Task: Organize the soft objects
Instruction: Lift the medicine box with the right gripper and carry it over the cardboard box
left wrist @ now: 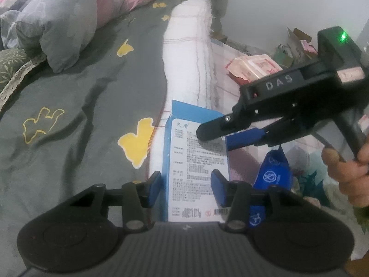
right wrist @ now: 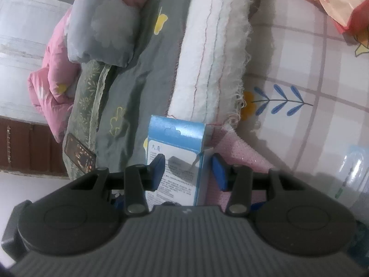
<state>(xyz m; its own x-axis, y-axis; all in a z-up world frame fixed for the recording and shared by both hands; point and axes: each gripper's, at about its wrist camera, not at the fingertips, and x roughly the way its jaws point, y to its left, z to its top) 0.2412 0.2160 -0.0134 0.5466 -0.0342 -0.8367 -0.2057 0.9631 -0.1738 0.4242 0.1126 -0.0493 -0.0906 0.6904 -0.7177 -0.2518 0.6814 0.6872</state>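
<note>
Blue-and-white box (left wrist: 196, 168) stands on the white mattress edge (left wrist: 184, 69), right of the grey sheet (left wrist: 80, 103). Left gripper (left wrist: 188, 184) straddles it, jaws part-open, pads not clearly pressing. Right gripper (left wrist: 216, 136) hovers over its far end, jaws narrow, holding nothing; from its own camera (right wrist: 188, 170) the box (right wrist: 175, 161) sits between its pads

My blue-and-white box (left wrist: 196, 161) lies beside a grey sheet (left wrist: 80, 120) with yellow shapes, a pink-and-grey quilt (left wrist: 57, 18), and a pink checked cover (right wrist: 311, 69) with blue leaves.
</note>
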